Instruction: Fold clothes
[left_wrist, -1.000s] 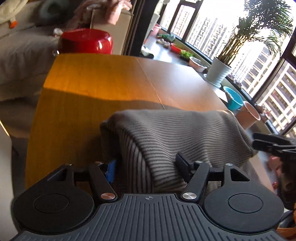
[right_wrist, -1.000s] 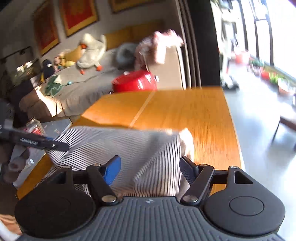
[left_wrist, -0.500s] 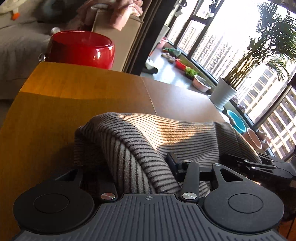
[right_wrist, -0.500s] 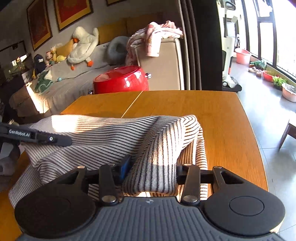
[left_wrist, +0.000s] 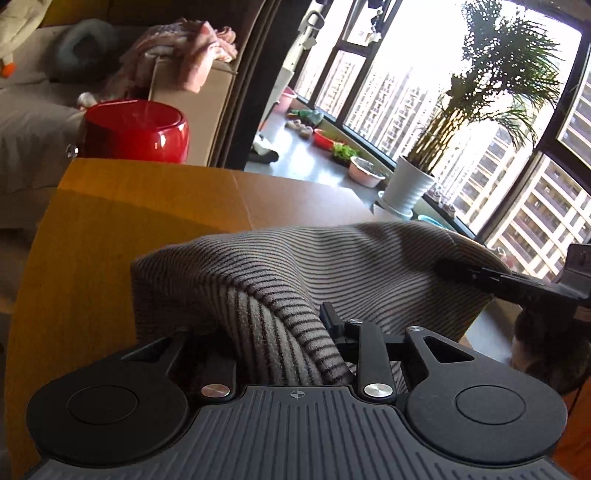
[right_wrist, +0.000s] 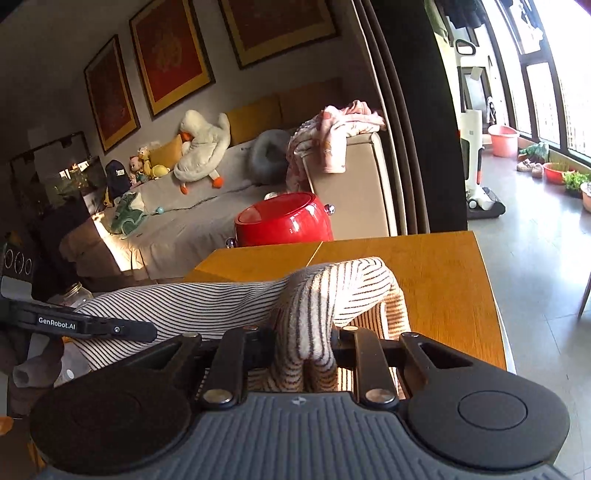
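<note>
Right now my left tongs (left_wrist: 280, 343) are squeezed shut on a bunch of the striped sweater (left_wrist: 332, 266), and my right tongs (right_wrist: 303, 343) are squeezed shut on another bunch of it. The cloth comes up right between the fingers of each one, so both are pinching it tight.

The sweater hangs between the two tongs like a little bridge, lifted above the near end of the wooden table (left_wrist: 110, 229). One loose flap drops down toward the table on the right side.

I think I am in the middle of a fold, carrying one edge of the sweater. Next I need to keep both tongs level and lay that edge down flat on the table.

Past the far end of the table stands a red pot (right_wrist: 284, 219), well away from the sweater.
</note>
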